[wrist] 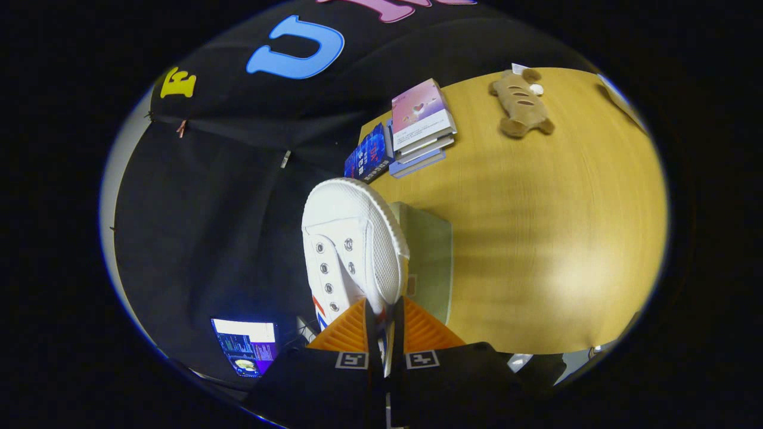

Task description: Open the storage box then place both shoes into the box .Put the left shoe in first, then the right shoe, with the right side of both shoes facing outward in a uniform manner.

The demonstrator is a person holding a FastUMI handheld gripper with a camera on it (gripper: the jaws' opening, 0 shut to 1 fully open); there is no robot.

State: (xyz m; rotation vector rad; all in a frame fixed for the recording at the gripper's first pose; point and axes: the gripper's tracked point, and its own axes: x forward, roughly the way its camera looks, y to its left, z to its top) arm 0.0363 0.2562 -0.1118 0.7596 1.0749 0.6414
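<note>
My gripper (384, 322) is shut on a white canvas shoe (351, 250), its two orange fingers (349, 330) pinching the shoe's side wall near the heel opening. The shoe hangs in the air ahead of the fingers, toe pointing away, with metal eyelets and a red and blue mark on its side. Behind the shoe, on the wooden table (536, 238), lies a pale green storage box (429, 262); the shoe hides part of it. I cannot tell whether its lid is open.
A stack of books (420, 125) and a blue book (369, 156) sit at the table's far end. A brown plush toy (521, 104) lies further along the table. A lit screen (245, 345) glows beside the fingers, off the table.
</note>
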